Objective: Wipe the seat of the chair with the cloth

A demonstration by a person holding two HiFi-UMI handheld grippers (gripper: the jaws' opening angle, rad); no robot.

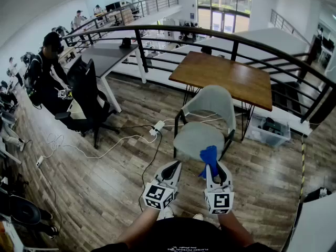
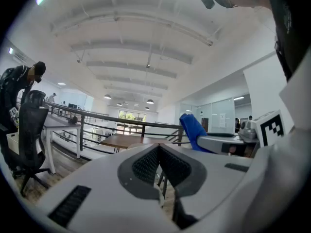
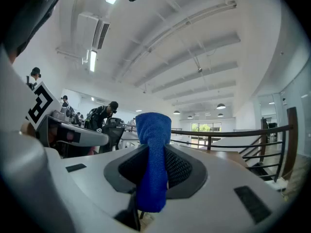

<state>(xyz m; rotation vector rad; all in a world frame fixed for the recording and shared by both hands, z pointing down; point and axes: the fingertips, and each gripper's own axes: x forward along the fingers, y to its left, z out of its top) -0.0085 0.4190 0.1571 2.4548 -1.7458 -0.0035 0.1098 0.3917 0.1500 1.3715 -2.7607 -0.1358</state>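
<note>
Clamped upright in the right gripper's (image 1: 211, 165) jaws: one blue cloth (image 1: 209, 158), long axis running 6 to 12 o'clock, free end up, over the front edge of one grey chair's seat (image 1: 192, 136). At its 9 o'clock, the left gripper (image 1: 174, 167), jaws pressed together on nothing. Beyond, at 12, one wooden table (image 1: 227, 77); at 2, one clear bin (image 1: 261, 135) holding dark items.

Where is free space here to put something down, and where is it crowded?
The grey chair's seat is bare, between its backrest and the blue cloth in the right gripper. The wooden table behind is bare too. Crowded: floor left of the chair, with cables and a power strip.
</note>
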